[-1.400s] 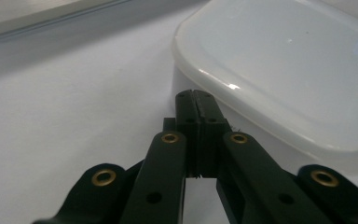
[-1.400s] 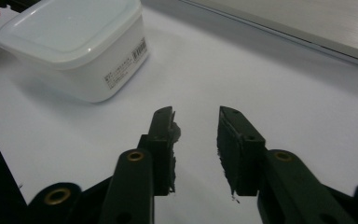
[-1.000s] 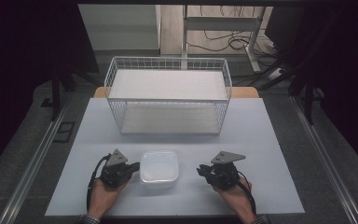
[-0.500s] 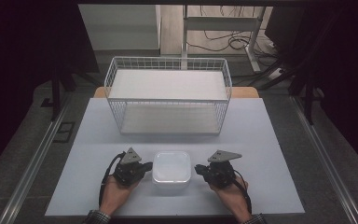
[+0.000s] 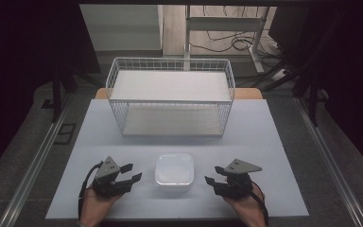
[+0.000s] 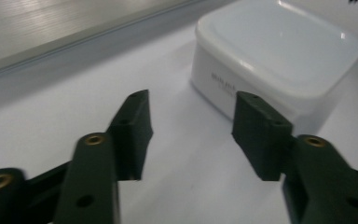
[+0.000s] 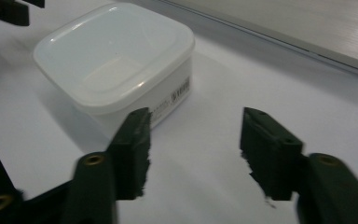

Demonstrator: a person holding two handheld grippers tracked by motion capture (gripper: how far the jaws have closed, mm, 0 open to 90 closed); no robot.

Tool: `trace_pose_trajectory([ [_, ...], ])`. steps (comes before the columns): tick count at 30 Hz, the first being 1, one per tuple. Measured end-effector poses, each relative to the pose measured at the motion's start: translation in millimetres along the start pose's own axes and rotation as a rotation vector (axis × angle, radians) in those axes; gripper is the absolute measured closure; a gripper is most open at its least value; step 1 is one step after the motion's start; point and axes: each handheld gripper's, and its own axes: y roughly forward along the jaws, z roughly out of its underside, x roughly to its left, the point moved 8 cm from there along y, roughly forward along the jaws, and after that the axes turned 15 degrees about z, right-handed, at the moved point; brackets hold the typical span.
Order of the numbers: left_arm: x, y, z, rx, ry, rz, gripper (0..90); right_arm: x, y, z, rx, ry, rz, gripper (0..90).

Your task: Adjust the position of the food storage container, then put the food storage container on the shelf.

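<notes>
Lower centre of the frame: white lidded container (image 5: 174,170) released on tabletop (image 5: 274,142). Left hand-held gripper (image 5: 131,173) and right hand-held gripper (image 5: 211,181), just opened, empty, drawn back either side. Placement seemingly complete.

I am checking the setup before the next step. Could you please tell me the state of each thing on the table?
White container: lid on, resting on the table, untouched.
Wire basket: upright, nothing inside.
Left gripper: jaws just opened, holding nothing.
Right gripper: jaws just opened, holding nothing.

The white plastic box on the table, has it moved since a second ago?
Yes. The white box has slid away from the person, toward the wire basket, and a little to the right.
</notes>
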Motion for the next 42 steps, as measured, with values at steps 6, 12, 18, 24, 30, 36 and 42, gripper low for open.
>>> trace_pose_trajectory([
  [6,-4.2,7.4,11.0,0.052,-0.002,0.006,18.8,-7.2,-2.6,12.0,-0.002,0.048,-0.016,23.2],
  [12,-3.0,9.3,10.4,0.067,-0.010,0.005,10.1,-3.3,-0.3,10.0,0.009,0.040,-0.024,20.8],
  [18,-3.1,5.1,4.1,0.050,0.001,-0.003,11.0,4.2,-1.0,4.5,0.029,0.028,-0.047,25.4],
  [24,-5.0,8.2,-2.4,0.027,-0.009,0.027,15.5,5.7,-1.0,-1.5,0.041,0.022,-0.054,31.5],
  [30,-8.7,14.3,-13.1,0.018,0.000,0.057,17.2,11.3,0.2,-10.9,0.031,0.020,-0.076,30.6],
  [36,-12.4,22.5,-29.1,0.007,0.005,0.092,14.5,19.2,5.4,-21.0,0.022,0.011,-0.096,26.2],
  [42,-14.8,34.2,-39.3,0.022,0.022,0.112,11.1,25.7,15.4,-28.7,0.019,-0.002,-0.101,22.4],
])
